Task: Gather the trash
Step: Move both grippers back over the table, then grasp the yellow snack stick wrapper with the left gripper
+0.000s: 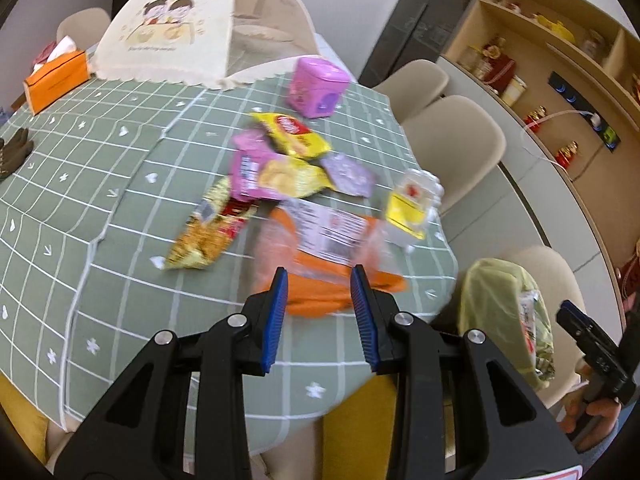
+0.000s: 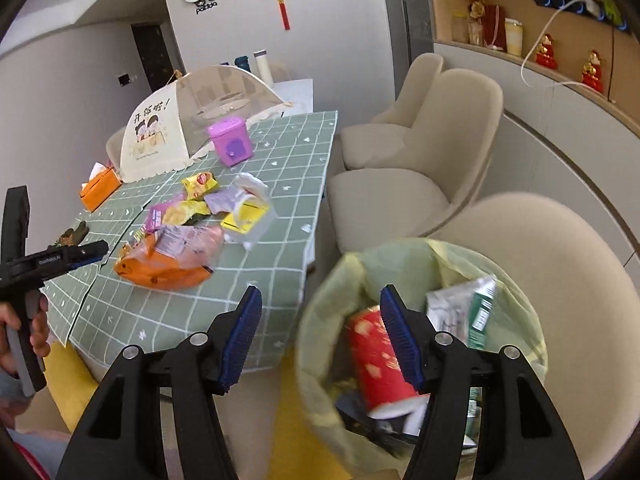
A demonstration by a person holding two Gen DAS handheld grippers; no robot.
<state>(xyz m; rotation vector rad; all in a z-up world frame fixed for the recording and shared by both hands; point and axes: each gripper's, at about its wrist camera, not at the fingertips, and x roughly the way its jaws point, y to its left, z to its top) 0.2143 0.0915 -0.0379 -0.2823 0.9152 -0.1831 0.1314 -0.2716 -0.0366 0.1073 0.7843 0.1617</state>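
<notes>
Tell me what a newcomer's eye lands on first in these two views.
First, the heap of bright snack wrappers in the middle of the green checked tablecloth, with a big orange bag nearest the left gripper. Next, the bin lined with a yellow-green bag on the chair beside the table, a red paper cup inside it, under the open right gripper. Behind the heap stands a small purple bin.
</notes>
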